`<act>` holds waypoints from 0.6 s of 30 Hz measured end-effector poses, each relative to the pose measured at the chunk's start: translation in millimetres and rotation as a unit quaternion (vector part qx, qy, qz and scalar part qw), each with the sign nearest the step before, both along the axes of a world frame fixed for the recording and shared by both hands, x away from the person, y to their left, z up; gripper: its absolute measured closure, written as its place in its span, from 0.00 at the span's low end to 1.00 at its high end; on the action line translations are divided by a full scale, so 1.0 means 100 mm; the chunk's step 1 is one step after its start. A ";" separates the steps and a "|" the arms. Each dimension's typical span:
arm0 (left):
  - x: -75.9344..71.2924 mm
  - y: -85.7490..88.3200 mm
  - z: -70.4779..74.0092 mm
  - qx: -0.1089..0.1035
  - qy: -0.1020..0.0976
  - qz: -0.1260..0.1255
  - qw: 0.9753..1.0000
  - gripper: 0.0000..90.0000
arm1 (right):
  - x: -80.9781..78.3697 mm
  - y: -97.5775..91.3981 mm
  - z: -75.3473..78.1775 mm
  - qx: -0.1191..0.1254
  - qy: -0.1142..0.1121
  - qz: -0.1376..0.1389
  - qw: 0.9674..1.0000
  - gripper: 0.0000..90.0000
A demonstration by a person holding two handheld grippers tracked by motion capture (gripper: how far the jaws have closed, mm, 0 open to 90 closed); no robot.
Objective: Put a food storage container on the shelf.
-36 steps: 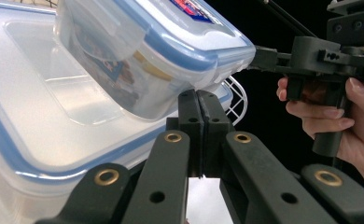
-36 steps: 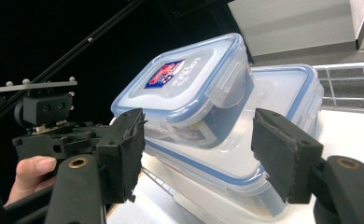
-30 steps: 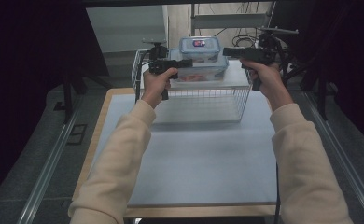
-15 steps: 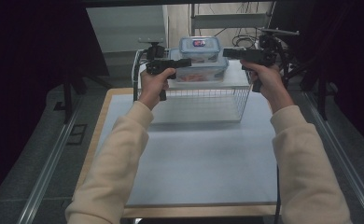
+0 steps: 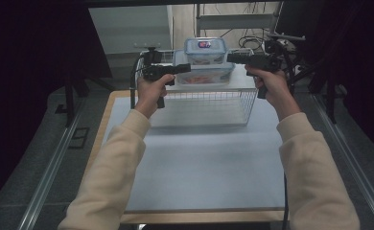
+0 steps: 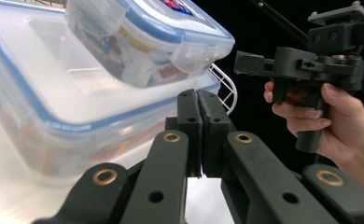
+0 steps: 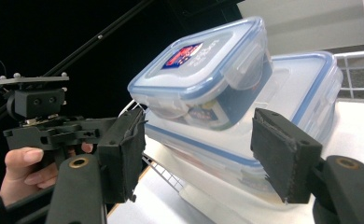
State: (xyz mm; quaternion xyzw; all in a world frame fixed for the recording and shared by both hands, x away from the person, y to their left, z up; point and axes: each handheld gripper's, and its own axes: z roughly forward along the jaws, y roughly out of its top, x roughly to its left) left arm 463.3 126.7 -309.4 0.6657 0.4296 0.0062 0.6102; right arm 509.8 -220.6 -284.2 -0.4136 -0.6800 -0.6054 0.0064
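High view: fixed above the near edge of the tabletop (image 5: 194, 177), facing forward and down; both sleeves enter from the bottom, wire basket (image 5: 209, 103) at the far end.

Left gripper view: rides on the left gripper (image 6: 199, 100), looks along its touching jaws toward the right side of the scene, very close to the stacked containers (image 6: 77, 79). The right gripper (image 6: 250, 63) and its hand sit farther off.

Right gripper view: rides on the right gripper (image 7: 199, 149), faces left across the scene, close to the same containers between its spread jaws; left gripper (image 7: 133, 123) beyond.

Shared by all three: the containers and the basket rim.
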 end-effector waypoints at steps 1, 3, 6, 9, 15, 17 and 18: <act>-0.02 0.02 -0.01 0.001 0.001 0.000 1.000 0.98 | -0.01 0.00 -0.02 0.001 0.000 0.001 1.000 0.39; -0.06 0.07 -0.03 0.000 0.000 0.002 1.000 0.98 | -0.03 -0.01 -0.06 0.004 0.000 0.001 1.000 0.39; -0.13 0.17 -0.08 0.000 -0.007 0.017 1.000 0.99 | -0.08 -0.04 -0.14 0.010 0.000 0.006 1.000 0.39; -0.20 0.26 -0.13 -0.011 -0.004 0.028 1.000 0.99 | -0.14 -0.09 -0.21 0.004 -0.008 0.013 1.000 0.39; -0.38 0.46 -0.24 -0.019 -0.004 0.041 0.999 0.99 | -0.27 -0.19 -0.33 0.006 -0.014 0.014 1.000 0.39; -0.47 0.51 -0.29 -0.020 -0.007 0.041 0.999 0.99 | -0.35 -0.23 -0.38 0.011 -0.017 0.017 1.000 0.39; -0.51 0.53 -0.31 -0.020 -0.010 0.041 0.999 0.99 | -0.38 -0.25 -0.40 0.010 -0.020 0.019 1.000 0.39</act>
